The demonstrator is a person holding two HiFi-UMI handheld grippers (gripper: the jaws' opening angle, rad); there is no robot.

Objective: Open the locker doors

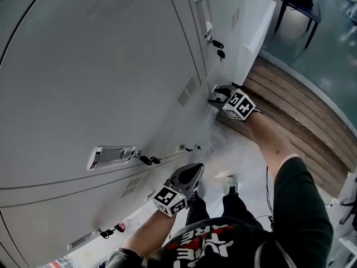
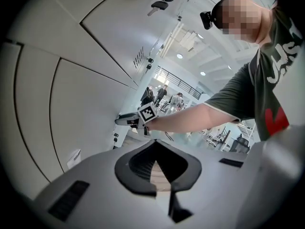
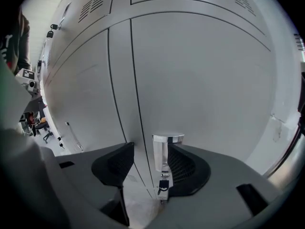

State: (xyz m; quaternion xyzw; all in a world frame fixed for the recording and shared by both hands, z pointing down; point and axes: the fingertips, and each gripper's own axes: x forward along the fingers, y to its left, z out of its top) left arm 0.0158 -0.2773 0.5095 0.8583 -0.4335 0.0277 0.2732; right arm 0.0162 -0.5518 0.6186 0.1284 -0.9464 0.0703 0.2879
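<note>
The right claw [image 3: 145,168] stands released around the chrome handle [image 3: 164,151] of a shut locker door [image 3: 205,70]. The handle sits hard by one jaw and clear of the other. The left claw [image 2: 157,175] hangs clenched and empty, well back. An off-centre squeeze could slide off the slick handle, or snag the key [image 3: 163,185] just beneath.

Head view, my count: two grippers, left gripper [image 1: 195,170] and right gripper [image 1: 215,96]. Two marker cubes: left cube [image 1: 170,200], right cube [image 1: 241,105]. Three handles in plain sight: top handle [image 1: 203,13], middle handle [image 1: 111,156], bottom handle [image 1: 82,240]. Fourth handle [image 3: 167,149] shows only in right gripper view. Three vent patches: top vent [image 1: 236,17], middle vent [image 1: 187,91], lower vent [image 1: 131,186]. One chair [image 1: 298,1].
</note>
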